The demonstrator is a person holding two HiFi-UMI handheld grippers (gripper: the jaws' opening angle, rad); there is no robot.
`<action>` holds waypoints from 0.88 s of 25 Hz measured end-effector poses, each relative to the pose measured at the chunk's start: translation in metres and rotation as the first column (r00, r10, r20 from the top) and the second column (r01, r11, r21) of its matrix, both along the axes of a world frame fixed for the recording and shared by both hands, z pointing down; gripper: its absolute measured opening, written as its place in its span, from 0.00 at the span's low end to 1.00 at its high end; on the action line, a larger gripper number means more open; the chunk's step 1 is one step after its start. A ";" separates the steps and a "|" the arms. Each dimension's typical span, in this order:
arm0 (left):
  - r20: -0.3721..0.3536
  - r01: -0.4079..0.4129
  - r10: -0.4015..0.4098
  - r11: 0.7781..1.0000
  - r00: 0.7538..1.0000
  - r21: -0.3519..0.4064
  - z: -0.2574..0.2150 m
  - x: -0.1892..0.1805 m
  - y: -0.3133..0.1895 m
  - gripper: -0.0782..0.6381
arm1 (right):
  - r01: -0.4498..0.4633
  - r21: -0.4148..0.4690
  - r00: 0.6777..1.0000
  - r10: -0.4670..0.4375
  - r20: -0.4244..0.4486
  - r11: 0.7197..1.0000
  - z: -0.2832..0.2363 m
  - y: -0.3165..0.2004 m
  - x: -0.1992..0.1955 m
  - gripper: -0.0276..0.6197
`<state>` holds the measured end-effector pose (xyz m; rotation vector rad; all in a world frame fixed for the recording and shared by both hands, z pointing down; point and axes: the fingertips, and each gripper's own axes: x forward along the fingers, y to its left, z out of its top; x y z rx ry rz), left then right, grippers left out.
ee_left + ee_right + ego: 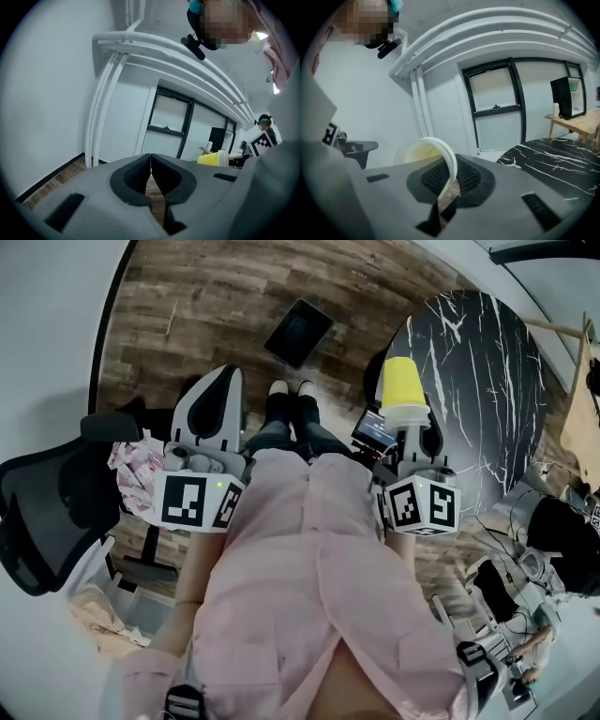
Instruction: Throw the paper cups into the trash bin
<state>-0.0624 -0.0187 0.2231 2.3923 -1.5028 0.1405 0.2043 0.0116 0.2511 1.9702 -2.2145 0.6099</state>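
One paper cup (424, 152), wall pinched in right gripper's (449, 183) jaws: squeeze lightly, avoid crumpling. Left gripper's (151, 164) jaws pressed together.

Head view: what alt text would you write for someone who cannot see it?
From above, a person in pink holds a yellow paper cup in the right gripper; the left gripper is shut and empty. A black chair is on their left, a black marble table on their right.

The paper cup (404, 382) looks matt, the marble-patterned table (497, 362) glossy, the wooden floor (206, 287) rough-grained.
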 end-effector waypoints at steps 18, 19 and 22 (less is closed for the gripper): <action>-0.008 0.020 -0.020 1.000 1.000 -0.005 0.001 -0.003 0.010 0.13 | 0.003 -0.009 1.000 -0.003 -0.003 1.000 0.001 0.011 0.000 0.10; -0.008 0.019 -0.019 1.000 1.000 -0.006 0.002 -0.003 0.010 0.13 | 0.004 -0.011 1.000 -0.004 -0.004 1.000 0.001 0.011 0.000 0.10; -0.008 0.022 -0.022 1.000 1.000 -0.007 0.002 -0.003 0.011 0.13 | 0.008 -0.010 1.000 -0.009 -0.003 1.000 0.002 0.010 0.000 0.10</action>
